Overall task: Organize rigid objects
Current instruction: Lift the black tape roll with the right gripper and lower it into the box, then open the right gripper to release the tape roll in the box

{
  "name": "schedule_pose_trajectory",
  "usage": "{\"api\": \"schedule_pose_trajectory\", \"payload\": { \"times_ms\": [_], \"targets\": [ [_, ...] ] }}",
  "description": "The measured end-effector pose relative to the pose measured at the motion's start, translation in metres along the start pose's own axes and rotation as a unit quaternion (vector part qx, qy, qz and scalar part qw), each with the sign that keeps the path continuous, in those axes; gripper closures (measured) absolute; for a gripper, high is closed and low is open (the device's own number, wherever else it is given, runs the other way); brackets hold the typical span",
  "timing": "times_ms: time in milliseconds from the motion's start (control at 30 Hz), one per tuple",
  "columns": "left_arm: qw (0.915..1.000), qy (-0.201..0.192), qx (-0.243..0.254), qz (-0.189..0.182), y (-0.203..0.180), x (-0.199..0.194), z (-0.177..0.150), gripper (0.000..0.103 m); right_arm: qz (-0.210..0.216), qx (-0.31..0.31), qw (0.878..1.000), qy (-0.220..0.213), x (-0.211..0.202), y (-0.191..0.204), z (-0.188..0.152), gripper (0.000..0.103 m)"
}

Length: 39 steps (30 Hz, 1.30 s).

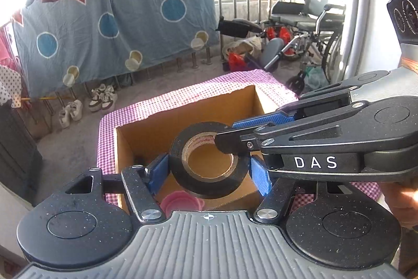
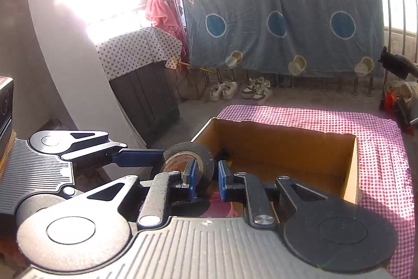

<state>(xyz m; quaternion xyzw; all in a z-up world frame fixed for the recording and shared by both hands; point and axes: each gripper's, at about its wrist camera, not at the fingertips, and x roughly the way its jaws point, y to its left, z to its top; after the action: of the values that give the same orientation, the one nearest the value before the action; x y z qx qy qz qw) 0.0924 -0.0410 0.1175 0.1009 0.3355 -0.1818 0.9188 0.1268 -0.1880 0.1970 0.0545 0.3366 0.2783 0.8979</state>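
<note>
A black tape roll (image 1: 209, 161) (image 2: 188, 161) hangs above an open cardboard box (image 1: 146, 130) (image 2: 287, 143). My left gripper (image 1: 209, 174) holds it across its width, a blue pad pressed on each side. My right gripper (image 2: 208, 178) comes in from the right in the left wrist view (image 1: 230, 134). It is shut on the roll's wall, with one finger inside the hole and one outside. In the right wrist view one left finger (image 2: 141, 158) meets the roll from the left. A pink cup (image 1: 181, 203) lies in the box below.
The box stands on a pink checked cloth (image 1: 183, 96) (image 2: 378, 161). Beyond it are a blue sheet on a railing (image 1: 117, 25), shoes (image 1: 102, 96) on the floor, a wheelchair (image 1: 308, 17) at the right, and a dark cabinet (image 2: 146, 96). A hand (image 1: 399, 200) shows at the right edge.
</note>
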Motion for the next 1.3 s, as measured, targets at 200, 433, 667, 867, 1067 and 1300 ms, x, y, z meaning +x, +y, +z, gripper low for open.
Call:
{"api": "schedule_pose_trajectory", "payload": {
  "times_ms": [200,433,667,867,1067,1300],
  "targets": [
    [0.9950,0.097,-0.020,-0.016,0.028,0.063,0.018,0.036,0.025,0.056,0.992,0.107,0.078,-0.047,0.036,0.084],
    [0.9788,0.196,-0.046,-0.039,0.054,0.137,0.016,0.036,0.032,0.105,0.972,0.206,0.166,-0.093,0.038,0.084],
    [0.9670,0.247,-0.054,-0.034,0.061,0.187,0.015,0.036,0.032,0.143,0.957,0.249,0.222,-0.123,0.031,0.084],
    [0.9610,0.271,-0.050,-0.025,0.058,0.211,0.010,0.036,0.026,0.156,0.949,0.271,0.257,-0.139,0.018,0.083],
    [0.9631,0.266,-0.042,-0.006,0.059,0.215,0.013,0.029,0.043,0.181,0.942,0.279,0.273,-0.146,0.012,0.082],
    [0.9738,0.223,-0.046,-0.009,0.056,0.178,0.028,0.020,0.064,0.206,0.951,0.223,0.230,-0.151,0.029,0.082]
  ]
}}
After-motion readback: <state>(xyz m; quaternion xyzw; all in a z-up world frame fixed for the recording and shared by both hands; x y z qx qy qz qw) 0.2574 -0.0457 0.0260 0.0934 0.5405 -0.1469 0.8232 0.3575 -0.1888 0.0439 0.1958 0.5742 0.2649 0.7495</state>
